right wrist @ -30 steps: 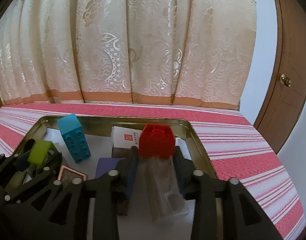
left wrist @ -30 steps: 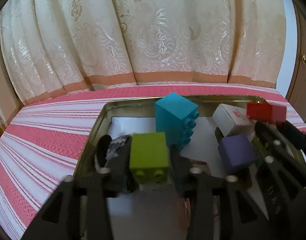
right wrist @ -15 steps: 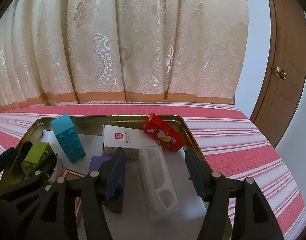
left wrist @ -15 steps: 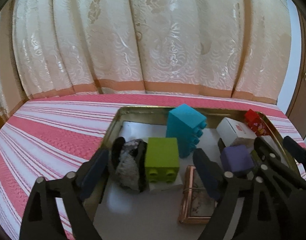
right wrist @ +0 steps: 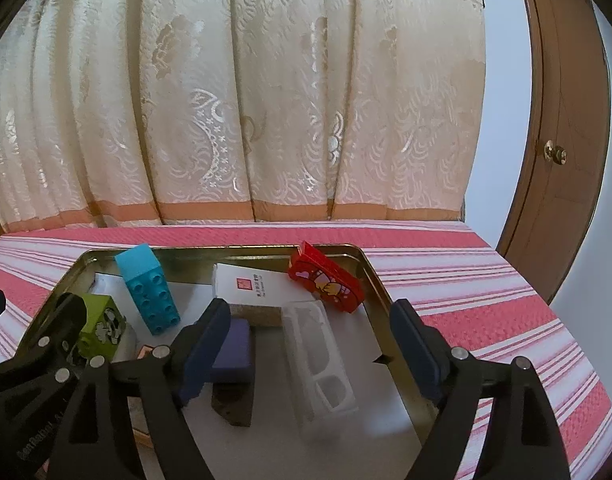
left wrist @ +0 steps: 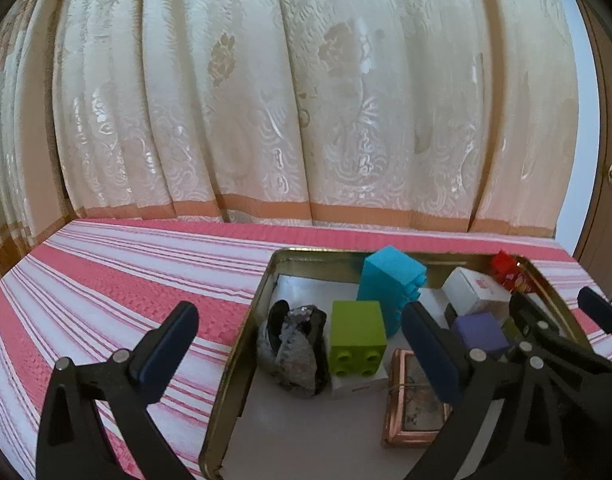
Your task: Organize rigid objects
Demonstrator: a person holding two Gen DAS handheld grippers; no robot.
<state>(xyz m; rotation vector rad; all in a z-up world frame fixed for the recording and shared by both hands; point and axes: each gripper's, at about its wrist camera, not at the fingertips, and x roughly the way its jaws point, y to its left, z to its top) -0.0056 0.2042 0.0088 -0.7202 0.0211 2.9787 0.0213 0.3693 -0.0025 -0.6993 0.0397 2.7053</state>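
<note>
Both tongs opening, empty: left gripper (left wrist: 298, 340), right gripper (right wrist: 310, 340) | green block (left wrist: 358, 338), red box (right wrist: 326, 282) sit in tray (left wrist: 242, 344) | I'd back out straight, avoid nudging them.

A gold metal tray (right wrist: 370, 280) is filled with small rigid things. A lime-green brick (left wrist: 357, 338) is set on a white block, studs turned forward. Behind it a blue brick (right wrist: 148, 288) is stood on end. A red box (right wrist: 326, 282) is propped tilted in the far right corner, beside a white box (right wrist: 250, 286). A purple block (right wrist: 234, 350), a clear plastic case (right wrist: 320, 364), a copper-framed piece (left wrist: 414, 398) and a sequined pouch (left wrist: 296, 348) are laid nearer.
</note>
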